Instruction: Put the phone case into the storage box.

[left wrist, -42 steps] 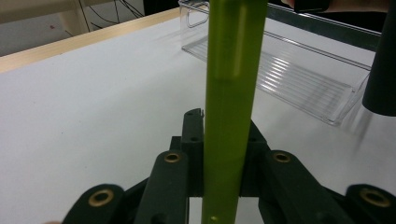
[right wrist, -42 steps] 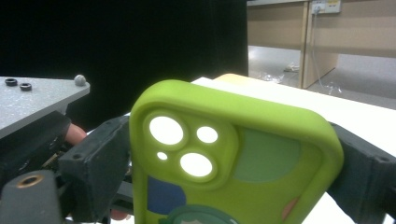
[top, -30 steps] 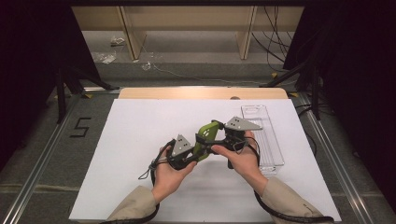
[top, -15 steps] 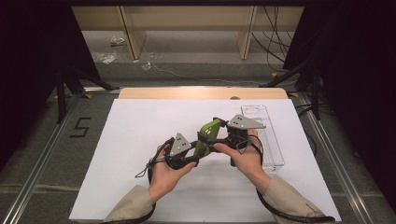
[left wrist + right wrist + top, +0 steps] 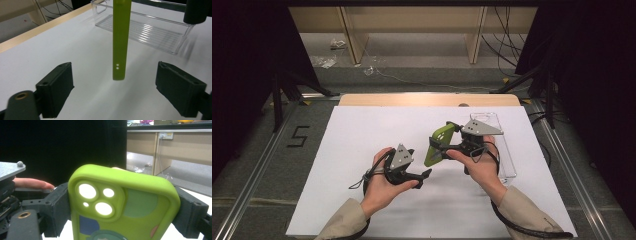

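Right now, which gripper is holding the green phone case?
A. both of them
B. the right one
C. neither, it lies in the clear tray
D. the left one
B: the right gripper has a pad pressed on each side of the green phone case, while the left gripper stands open and apart from it.

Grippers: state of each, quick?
Left gripper: open, jaws just opened, clear of the green phone case.
Right gripper: shut on the green phone case.

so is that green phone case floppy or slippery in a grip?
Probably flexible: the case looks like soft moulded rubber. Its matte skin likely resists slipping between the right hand-held gripper pads. Seen edge-on it stays straight, so it is not limp.
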A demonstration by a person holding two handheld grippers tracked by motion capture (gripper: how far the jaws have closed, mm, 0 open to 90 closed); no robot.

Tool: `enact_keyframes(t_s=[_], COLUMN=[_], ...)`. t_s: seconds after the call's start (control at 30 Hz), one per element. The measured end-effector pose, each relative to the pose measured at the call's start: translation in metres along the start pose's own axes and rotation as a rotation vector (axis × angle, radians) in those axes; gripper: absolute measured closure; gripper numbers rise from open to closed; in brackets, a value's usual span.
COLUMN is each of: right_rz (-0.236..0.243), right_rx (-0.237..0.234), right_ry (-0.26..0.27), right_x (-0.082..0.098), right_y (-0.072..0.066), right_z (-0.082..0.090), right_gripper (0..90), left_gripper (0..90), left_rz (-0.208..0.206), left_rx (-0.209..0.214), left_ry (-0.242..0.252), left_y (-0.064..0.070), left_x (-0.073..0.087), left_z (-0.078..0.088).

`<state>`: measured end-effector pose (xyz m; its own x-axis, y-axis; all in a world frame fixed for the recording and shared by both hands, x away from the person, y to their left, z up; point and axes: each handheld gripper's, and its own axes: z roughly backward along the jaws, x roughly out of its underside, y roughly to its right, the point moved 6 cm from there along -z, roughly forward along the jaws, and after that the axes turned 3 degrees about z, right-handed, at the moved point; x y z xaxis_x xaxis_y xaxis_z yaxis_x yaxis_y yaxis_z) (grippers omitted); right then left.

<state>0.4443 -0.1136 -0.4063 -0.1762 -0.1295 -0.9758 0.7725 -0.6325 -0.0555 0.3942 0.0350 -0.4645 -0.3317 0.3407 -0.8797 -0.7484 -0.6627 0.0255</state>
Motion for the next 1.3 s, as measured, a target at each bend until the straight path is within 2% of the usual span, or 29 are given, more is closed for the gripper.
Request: enact_keyframes(t_s=[0.07,0.23,0.4,0.97,1.3], right_rz=[0.005,0.010,0.013,0.020,0.016], right_rx=[0.005,0.017,0.028,0.054,0.074], right_ry=[0.001,0.001,0.002,0.011,0.020], right_x=[-0.001,-0.002,-0.003,-0.009,-0.013], right_y=[0.002,0.005,0.008,0.019,0.025], right_z=[0.001,0.003,0.005,0.013,0.017], right_gripper=[15.9,15.9,15.9,16.0,16.0], left_gripper=[6.2,0.0,0.0,0.0,0.0], left_rz=[0.001,-0.008,-0.017,0.002,-0.001], left_rx=[-0.002,0.002,0.000,-0.008,-0.015], left_ry=[-0.011,-0.038,-0.045,-0.035,-0.034], left_y=[-0.001,-0.002,-0.005,-0.012,-0.015], left_x=[0.002,0.007,0.011,0.017,0.019], left_z=[0.002,0.007,0.011,0.019,0.023])
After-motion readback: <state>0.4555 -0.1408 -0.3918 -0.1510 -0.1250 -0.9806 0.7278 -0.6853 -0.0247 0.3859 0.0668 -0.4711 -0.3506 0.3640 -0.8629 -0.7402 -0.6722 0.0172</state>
